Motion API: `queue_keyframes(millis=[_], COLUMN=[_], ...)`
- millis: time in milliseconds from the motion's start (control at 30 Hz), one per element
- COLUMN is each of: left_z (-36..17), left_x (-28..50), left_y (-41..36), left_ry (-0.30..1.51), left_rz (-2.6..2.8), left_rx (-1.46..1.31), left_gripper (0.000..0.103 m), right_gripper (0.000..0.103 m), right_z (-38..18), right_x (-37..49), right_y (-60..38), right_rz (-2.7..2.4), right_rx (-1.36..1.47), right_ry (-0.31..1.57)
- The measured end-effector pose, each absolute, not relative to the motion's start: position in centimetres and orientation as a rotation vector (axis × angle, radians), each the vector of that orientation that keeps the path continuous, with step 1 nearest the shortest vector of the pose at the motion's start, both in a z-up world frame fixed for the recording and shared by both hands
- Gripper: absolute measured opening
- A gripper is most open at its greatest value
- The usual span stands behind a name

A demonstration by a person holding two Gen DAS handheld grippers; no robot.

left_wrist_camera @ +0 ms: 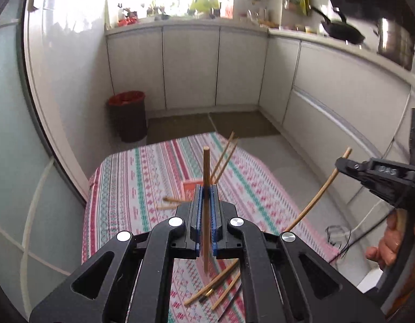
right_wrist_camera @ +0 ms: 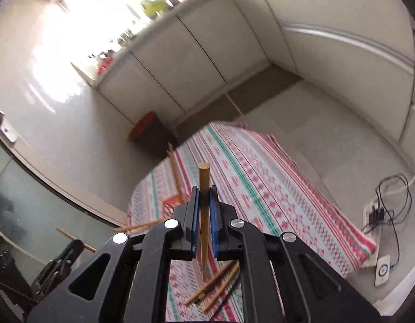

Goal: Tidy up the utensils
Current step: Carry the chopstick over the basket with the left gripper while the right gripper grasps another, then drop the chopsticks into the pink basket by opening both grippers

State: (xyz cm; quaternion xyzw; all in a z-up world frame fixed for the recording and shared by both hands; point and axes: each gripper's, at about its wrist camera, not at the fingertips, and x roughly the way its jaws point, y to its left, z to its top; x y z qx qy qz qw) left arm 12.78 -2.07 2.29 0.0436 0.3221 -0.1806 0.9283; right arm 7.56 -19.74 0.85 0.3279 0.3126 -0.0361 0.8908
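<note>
My left gripper [left_wrist_camera: 206, 188] is shut on a wooden chopstick [left_wrist_camera: 206, 167] that stands upright between its blue pads, above the striped tablecloth [left_wrist_camera: 142, 177]. My right gripper [right_wrist_camera: 204, 188] is shut on another wooden chopstick [right_wrist_camera: 204, 177]; it also shows at the right of the left wrist view [left_wrist_camera: 341, 162] with its chopstick [left_wrist_camera: 315, 202] slanting down. An orange holder [left_wrist_camera: 192, 187] with two chopsticks [left_wrist_camera: 224, 156] stands on the cloth beyond the left gripper. Several loose chopsticks [left_wrist_camera: 218, 285] lie on the cloth under the grippers.
Two chopsticks [left_wrist_camera: 171, 203] lie left of the holder. A dark bin with a red liner [left_wrist_camera: 128, 115] stands on the floor by white cabinets [left_wrist_camera: 191, 64]. A power strip with cables [right_wrist_camera: 379, 215] lies on the floor at right.
</note>
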Motion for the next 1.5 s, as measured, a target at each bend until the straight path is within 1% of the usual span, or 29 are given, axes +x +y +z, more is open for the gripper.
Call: queue_keyframes(millis=[167,267,367,533,667,700,733,767,800,1067,1367,1400,1467,1500], left_z=[5.2,6.6,6.9,4.9,1.9,1.4,1.1,1.1,1.4,4.3,4.3,4.4,4.6,4.8], left_x=[14.3,15.6,17.5,21.3,24.2,24.5,24.8,24.8,24.6,22.5,22.4,22.2,21.9,21.9], left_y=[-2.0,-2.3,-3.1,-4.4,-5.2,-5.1,-5.0,-4.7,-4.3,-1.6,0.5,0.7,1.3,1.4], left_ry=[0.593,0.552,0.515,0.519,0.578,0.597,0.628,0.63,0.619,0.542,0.562,0.563,0.558,0.555], left_rz=[-0.355,-0.337,-0.301,-0.259,-0.204,-0.217,-0.235,-0.234,-0.23,-0.195,-0.153,-0.15,-0.141,-0.14], left_rx=[0.015,-0.024,-0.045,-0.054,0.002,-0.005,-0.014,-0.022,-0.029,-0.077,-0.084,-0.087,-0.094,-0.096], left_gripper=[0.005,0.005,0.005,0.005,0.006,0.007,0.011,0.018,0.019,0.025,0.027,0.027,0.027,0.028], right_gripper=[0.007,0.007,0.008,0.008,0.008,0.008,0.008,0.008,0.008,0.008,0.008,0.011,0.012,0.018], right_z=[5.7,7.7,8.6,7.9,6.4,5.9,5.6,5.2,5.0,3.4,0.0,-0.6,-1.3,-1.1], right_x=[7.9,8.9,10.6,13.1,14.9,15.7,16.0,16.4,16.7,18.3,20.8,21.2,21.4,21.2], right_y=[-19.9,-19.5,-19.1,-18.3,-17.5,-17.4,-17.2,-17.1,-16.8,-14.7,-11.9,-11.6,-11.1,-10.9], right_rz=[-0.027,-0.03,-0.009,0.002,0.006,0.011,0.012,0.008,0.001,-0.025,-0.026,-0.017,-0.002,0.002], right_rx=[0.645,0.602,0.579,0.54,0.512,0.511,0.51,0.504,0.493,0.451,0.446,0.444,0.442,0.44], right_ry=[0.512,0.441,0.413,0.371,0.374,0.391,0.398,0.404,0.405,0.419,0.404,0.413,0.44,0.442])
